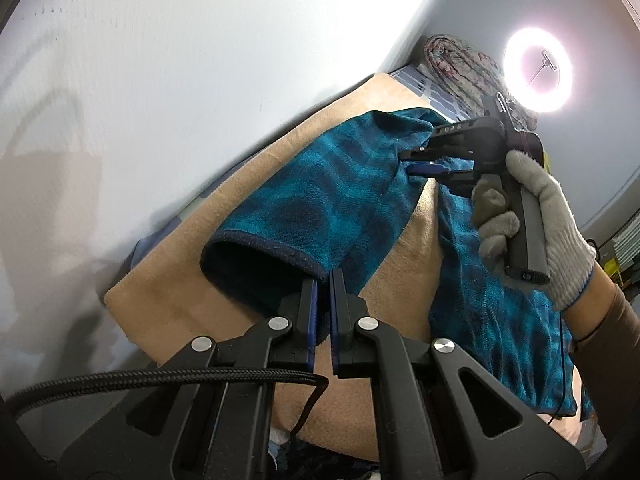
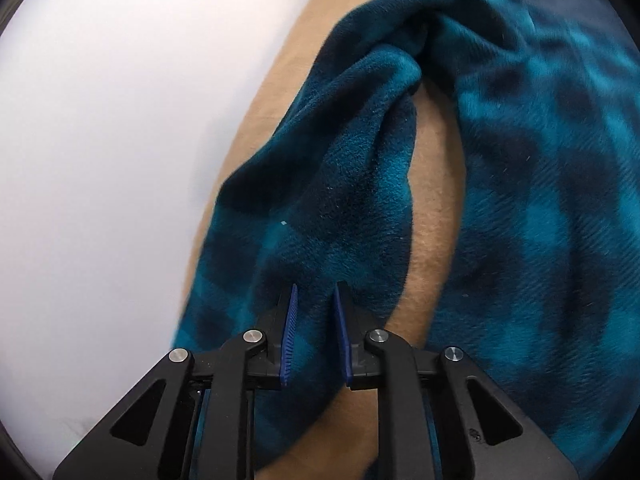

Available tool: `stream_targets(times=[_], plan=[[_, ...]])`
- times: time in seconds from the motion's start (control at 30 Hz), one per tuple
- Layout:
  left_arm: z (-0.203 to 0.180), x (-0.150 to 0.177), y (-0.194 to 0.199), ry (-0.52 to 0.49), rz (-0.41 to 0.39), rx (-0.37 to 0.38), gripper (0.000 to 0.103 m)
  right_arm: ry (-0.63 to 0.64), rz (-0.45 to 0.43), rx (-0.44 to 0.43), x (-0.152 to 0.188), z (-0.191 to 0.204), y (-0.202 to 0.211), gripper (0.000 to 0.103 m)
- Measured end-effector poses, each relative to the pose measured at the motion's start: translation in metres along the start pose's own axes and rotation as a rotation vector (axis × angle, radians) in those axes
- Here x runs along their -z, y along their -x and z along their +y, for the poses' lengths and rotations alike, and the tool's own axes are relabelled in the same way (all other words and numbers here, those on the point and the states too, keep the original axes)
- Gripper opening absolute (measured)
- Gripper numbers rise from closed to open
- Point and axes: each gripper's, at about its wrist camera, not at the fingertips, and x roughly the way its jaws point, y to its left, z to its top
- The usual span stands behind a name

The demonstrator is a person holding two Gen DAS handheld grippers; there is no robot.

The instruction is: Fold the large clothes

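While left gripper (image 1: 325,280) pinches sleeve cuff (image 1: 260,248)

Ring light (image 1: 538,70) glares top right; right-wrist view motion-blurred; fisheye edges bend, dark

The right gripper (image 2: 316,290) points down at a teal and navy checked fleece garment (image 2: 560,200). Its blue pads (image 2: 289,336) stand slightly apart, tips at the fabric of the sleeve (image 2: 320,200), which runs up to the garment's body on the right. The garment lies on a tan cover (image 2: 436,216), visible between sleeve and body. A white wall (image 2: 100,140) fills the left side.
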Motion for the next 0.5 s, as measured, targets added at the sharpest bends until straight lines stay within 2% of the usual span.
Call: stream_targets(times=[0.07, 0.1, 0.23, 0.27, 0.3, 0.33, 0.5], plan=[[-0.001, 0.001, -0.001, 0.001, 0.001, 0.0, 0.002, 0.011, -0.007, 0.008, -0.002, 0.004, 0.002, 0.033], [0.0, 0.001, -0.001, 0.002, 0.001, 0.001, 0.002, 0.028, -0.009, 0.022, -0.003, 0.008, 0.003, 0.035], [0.0, 0.002, 0.0, 0.009, 0.001, 0.015, 0.002, 0.065, 0.002, 0.093, -0.007, 0.021, -0.006, 0.036], [0.0, 0.002, -0.001, 0.003, 0.001, 0.015, 0.002, 0.073, 0.006, 0.111, -0.008, 0.025, -0.01, 0.033], [0.0, 0.002, -0.001, -0.001, 0.0, 0.013, 0.002, 0.095, 0.007, 0.137, -0.009, 0.03, -0.014, 0.025], [-0.001, 0.002, -0.001, -0.005, 0.0, 0.011, 0.002, 0.111, 0.013, 0.148, -0.009, 0.033, -0.017, 0.005], [-0.002, 0.004, 0.006, -0.03, -0.012, 0.012, 0.002, 0.156, -0.014, 0.132, -0.009, 0.039, 0.0, 0.004]])
